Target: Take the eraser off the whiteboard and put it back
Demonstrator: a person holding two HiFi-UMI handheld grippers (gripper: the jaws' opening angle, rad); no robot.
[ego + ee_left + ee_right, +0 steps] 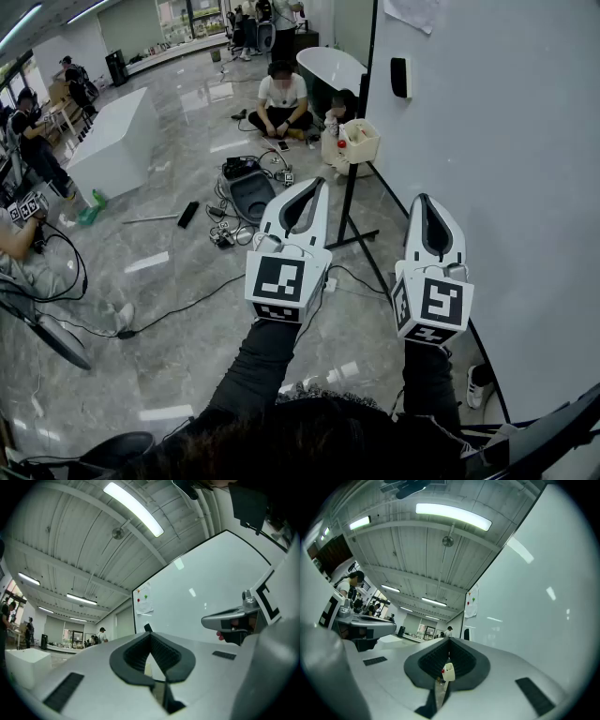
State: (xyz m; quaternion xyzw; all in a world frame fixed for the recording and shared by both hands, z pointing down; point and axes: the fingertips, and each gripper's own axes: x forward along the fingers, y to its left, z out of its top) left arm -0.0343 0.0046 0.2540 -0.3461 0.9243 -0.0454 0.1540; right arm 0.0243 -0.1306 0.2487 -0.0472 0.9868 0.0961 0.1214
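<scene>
Well, my jaws are pressed together on nothing, on the right gripper (425, 199) and the left gripper (313, 182) alike. Ahead of and above both tips, the eraser (400, 77) sticks upright by the whiteboard's (506, 141) framed left edge. My right gripper is nearer it, I judge.

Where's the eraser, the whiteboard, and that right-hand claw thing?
Small black rectangular eraser (400, 77), head view, middle of its face.
Large white whiteboard (506, 141), head view, bare board surface.
White right gripper (425, 199), head view, where its closed tips meet.
</scene>
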